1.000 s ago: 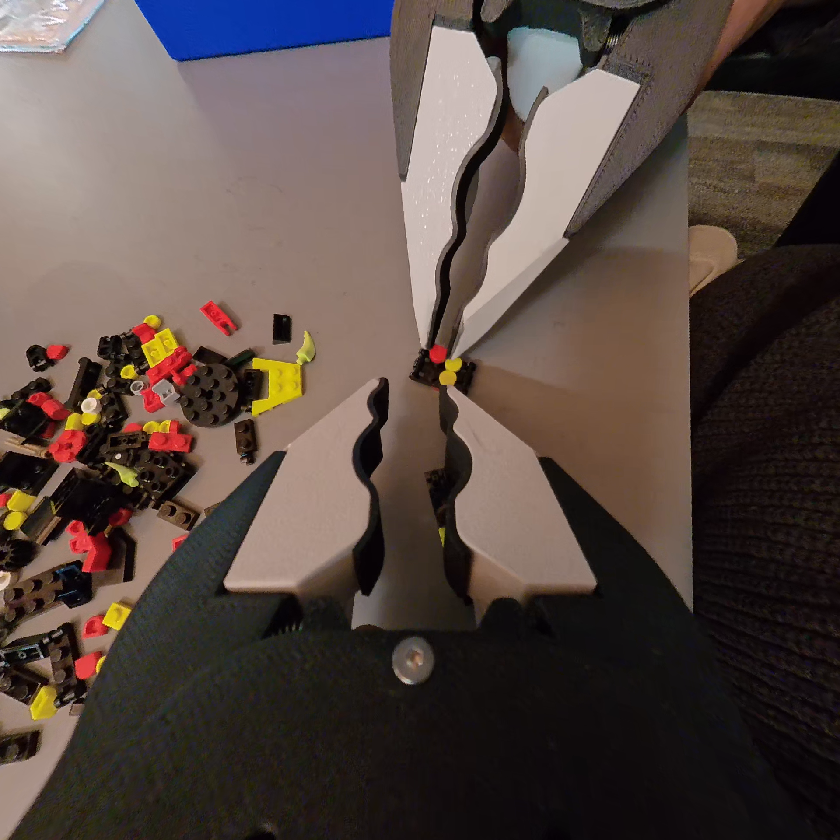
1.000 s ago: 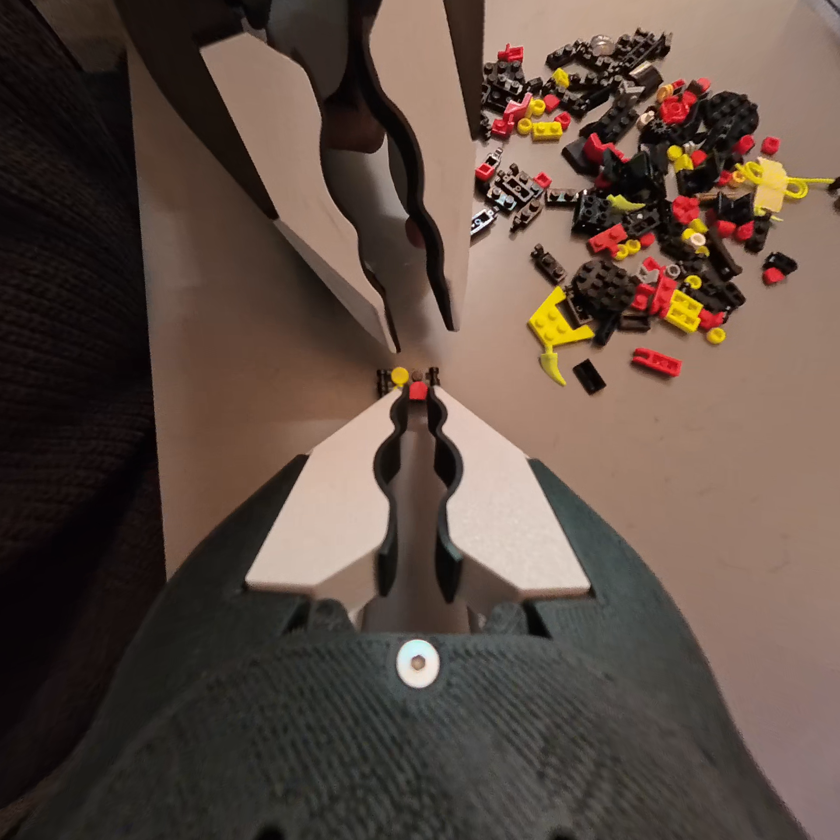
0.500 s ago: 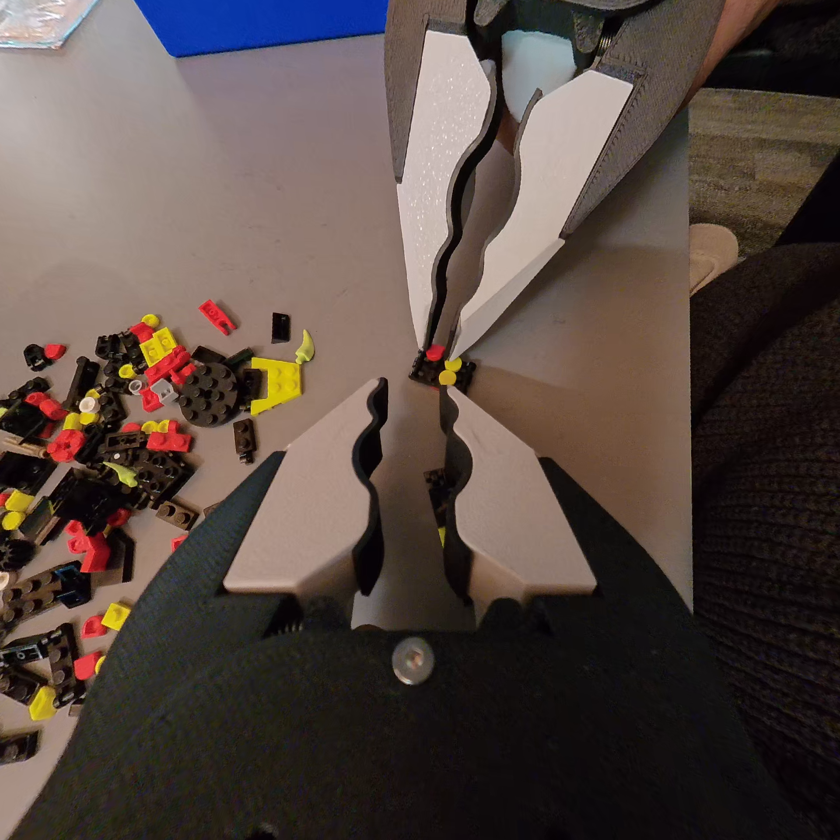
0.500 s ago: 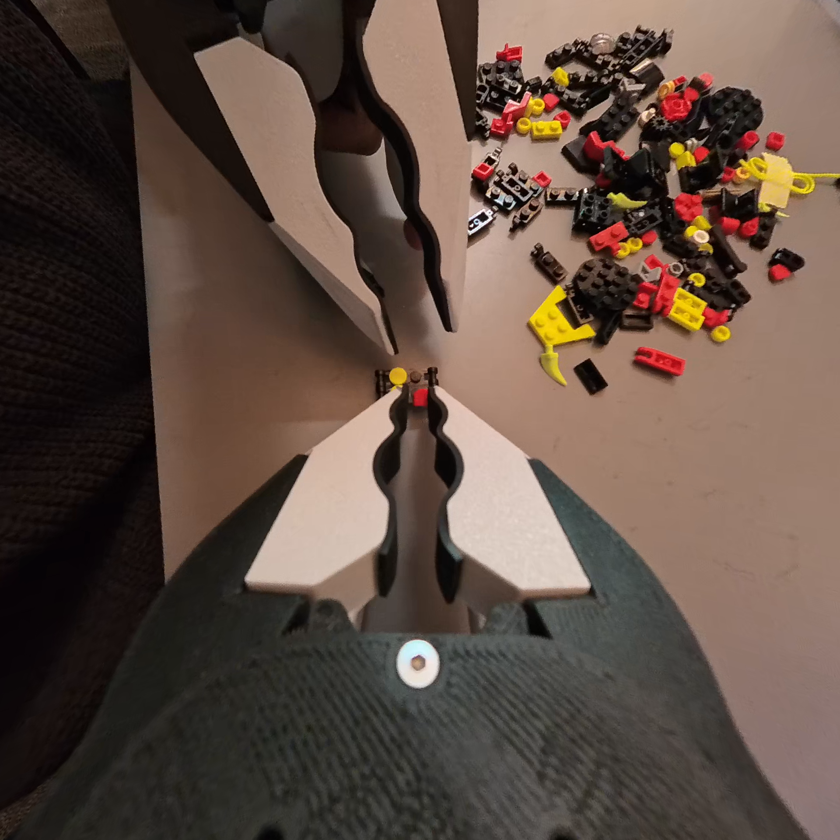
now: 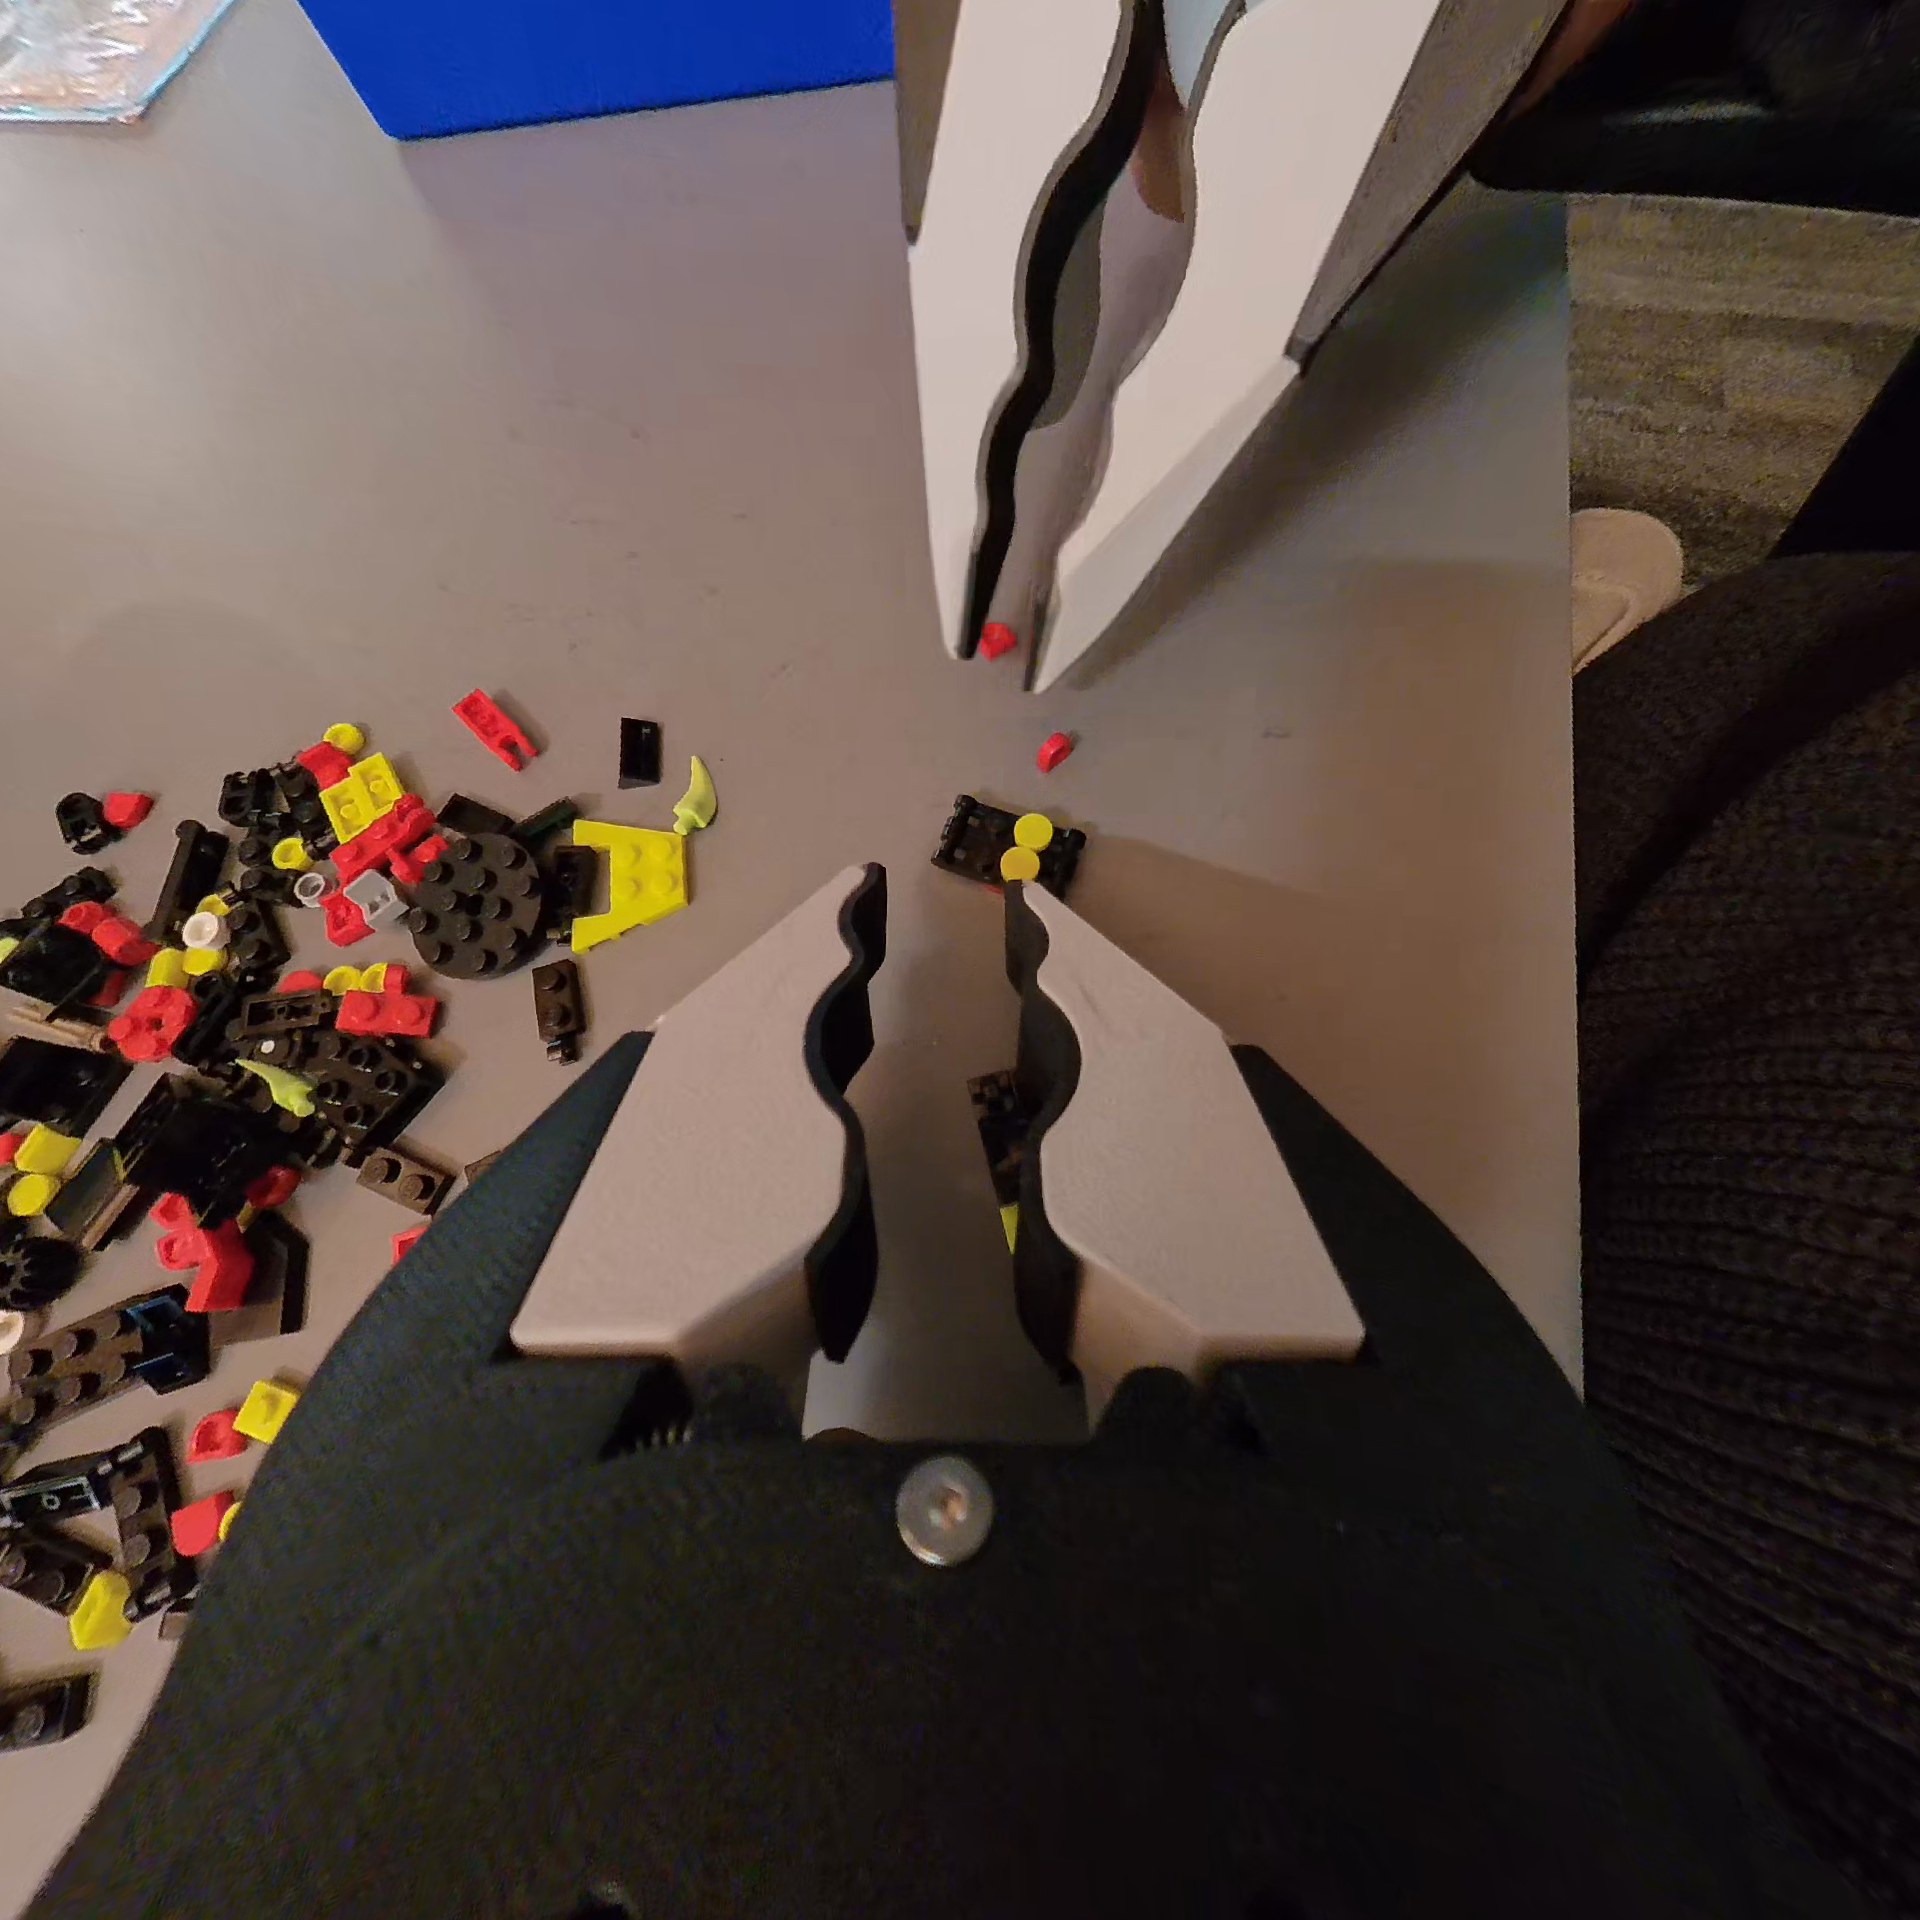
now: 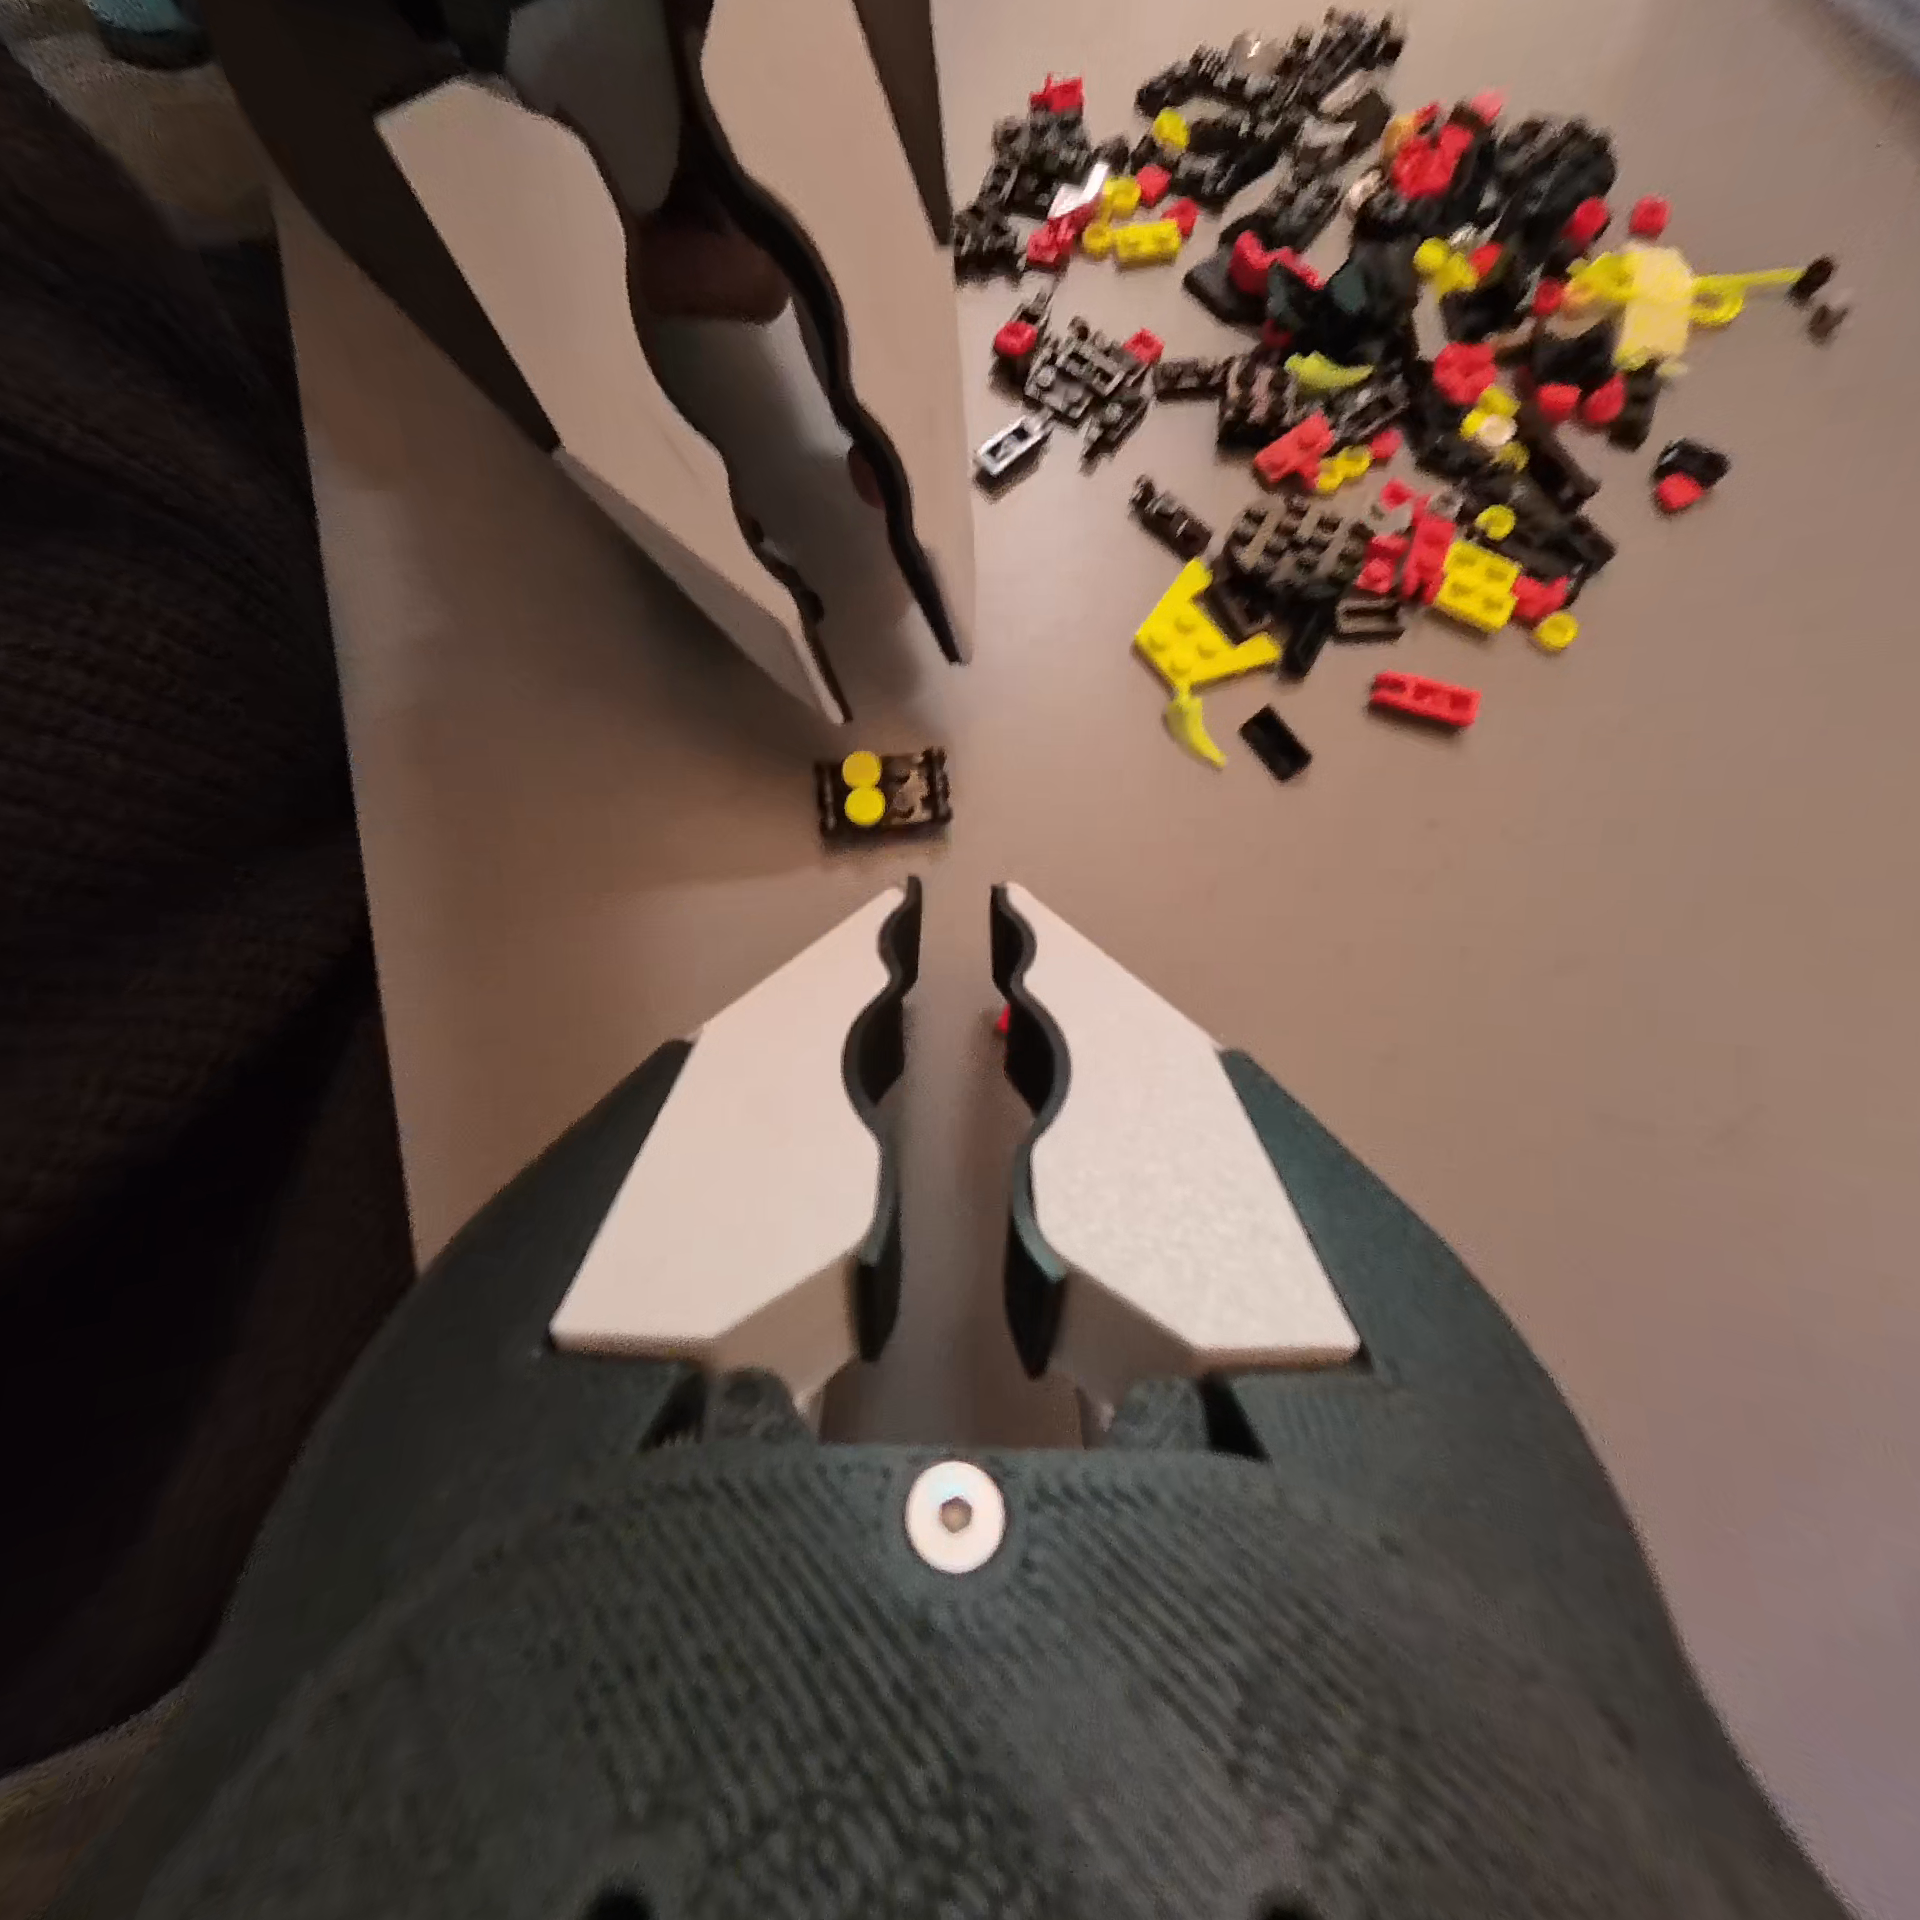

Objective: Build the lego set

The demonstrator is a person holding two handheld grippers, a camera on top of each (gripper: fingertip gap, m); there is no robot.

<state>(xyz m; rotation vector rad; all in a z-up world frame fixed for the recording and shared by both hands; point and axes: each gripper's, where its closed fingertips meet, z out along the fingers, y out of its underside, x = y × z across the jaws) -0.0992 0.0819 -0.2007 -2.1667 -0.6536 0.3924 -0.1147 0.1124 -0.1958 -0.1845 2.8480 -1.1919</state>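
Note:
A small black plate with two yellow round studs (image 5: 1008,847) (image 6: 883,798) lies on the grey table, between the two grippers. My left gripper (image 5: 945,888) (image 6: 899,686) is open and empty, with its tips just short of the plate. My right gripper (image 6: 954,888) (image 5: 1000,665) is raised and drawn back from the plate, its jaws a narrow gap apart. A tiny red piece (image 5: 997,639) (image 6: 1003,1020) sits against one finger's inner side; I cannot tell if it clings there. Another tiny red piece (image 5: 1055,750) lies on the table between that gripper and the plate.
A pile of black, red and yellow bricks (image 5: 312,987) (image 6: 1403,364) lies to one side. A blue box (image 5: 623,52) and a plastic bag (image 5: 83,52) stand at the back. The table edge (image 5: 1558,727) and a person's dark knit clothing (image 5: 1766,1143) are close by. A black piece (image 5: 997,1122) lies under my left gripper. About 4 cm separates my left fingertips from my right.
My right gripper has opened and pulled up and away from the plate. The red piece it pressed at the plate is off the plate. My left gripper has not moved.

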